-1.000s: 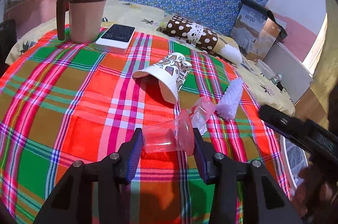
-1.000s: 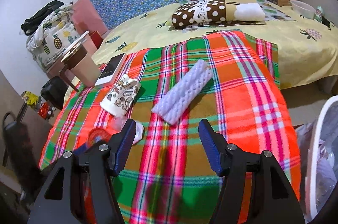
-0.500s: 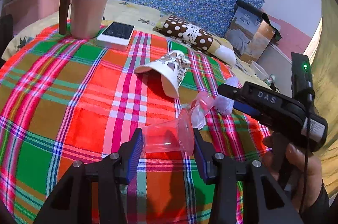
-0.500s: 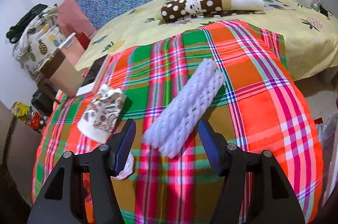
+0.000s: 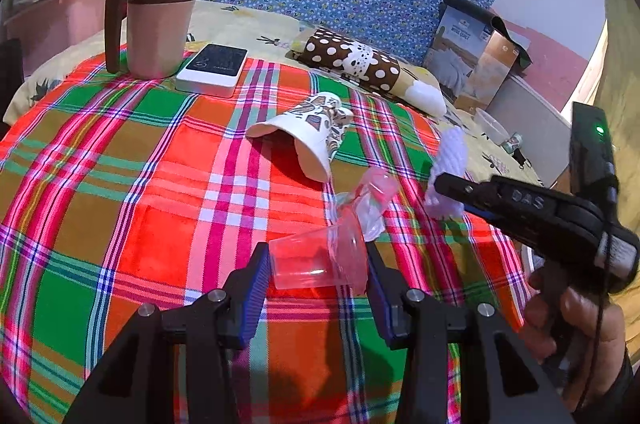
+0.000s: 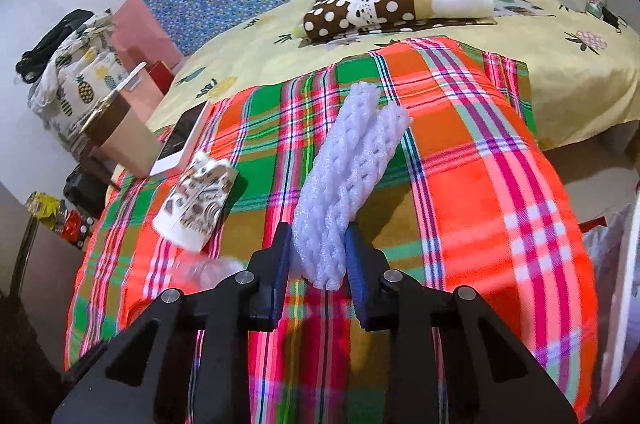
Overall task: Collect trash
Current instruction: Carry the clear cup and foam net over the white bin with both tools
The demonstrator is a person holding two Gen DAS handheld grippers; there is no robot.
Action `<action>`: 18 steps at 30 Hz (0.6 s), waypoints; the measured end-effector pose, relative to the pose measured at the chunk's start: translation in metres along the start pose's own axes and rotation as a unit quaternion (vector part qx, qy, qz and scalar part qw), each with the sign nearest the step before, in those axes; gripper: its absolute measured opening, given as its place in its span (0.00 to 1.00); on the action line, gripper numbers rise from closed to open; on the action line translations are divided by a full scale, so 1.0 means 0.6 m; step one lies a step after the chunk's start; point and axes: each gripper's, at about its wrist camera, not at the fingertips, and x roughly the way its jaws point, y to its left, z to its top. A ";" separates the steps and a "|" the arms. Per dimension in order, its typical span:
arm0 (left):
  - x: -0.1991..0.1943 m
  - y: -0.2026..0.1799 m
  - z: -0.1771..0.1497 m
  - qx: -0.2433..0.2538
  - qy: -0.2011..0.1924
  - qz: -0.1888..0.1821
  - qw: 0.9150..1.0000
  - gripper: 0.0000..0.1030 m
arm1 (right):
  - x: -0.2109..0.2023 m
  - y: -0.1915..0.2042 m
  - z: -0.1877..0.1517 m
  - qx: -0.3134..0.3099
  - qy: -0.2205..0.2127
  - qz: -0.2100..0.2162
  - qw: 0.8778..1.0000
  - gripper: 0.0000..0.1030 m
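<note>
Right wrist view shows the right gripper [image 6: 316, 256], its jaws just closing, clamped on the near end of the white foam net [image 6: 348, 176] lying on the plaid cloth [image 6: 500, 184], while the left gripper [image 5: 316, 276] squeezes a clear plastic cup [image 5: 316, 260] lying on its side.

A bright plaid cloth [image 5: 120, 192] covered the surface. On it lay a toppled patterned paper cup [image 5: 308, 136], a clear plastic cup [image 5: 316, 260], a white foam net sleeve [image 6: 352, 160], a pink-and-brown lidded mug [image 5: 156, 20] and a white flat device [image 5: 214, 68].

Paper cup [image 5: 308, 136] on blanket [image 5: 120, 184], between mug [image 5: 158, 24] and foam net [image 5: 450, 160]
</note>
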 end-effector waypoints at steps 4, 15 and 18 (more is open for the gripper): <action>-0.016 -0.019 -0.008 0.012 -0.003 0.004 1.000 0.44 | -0.031 -0.008 -0.020 -0.013 0.001 0.005 1.000 0.28; -0.068 -0.096 -0.043 0.064 -0.005 0.005 0.998 0.44 | -0.111 -0.021 -0.065 -0.053 -0.016 0.006 0.998 0.28; -0.081 -0.115 -0.051 0.076 -0.006 0.003 0.997 0.44 | -0.130 -0.023 -0.076 -0.063 -0.023 0.001 0.998 0.28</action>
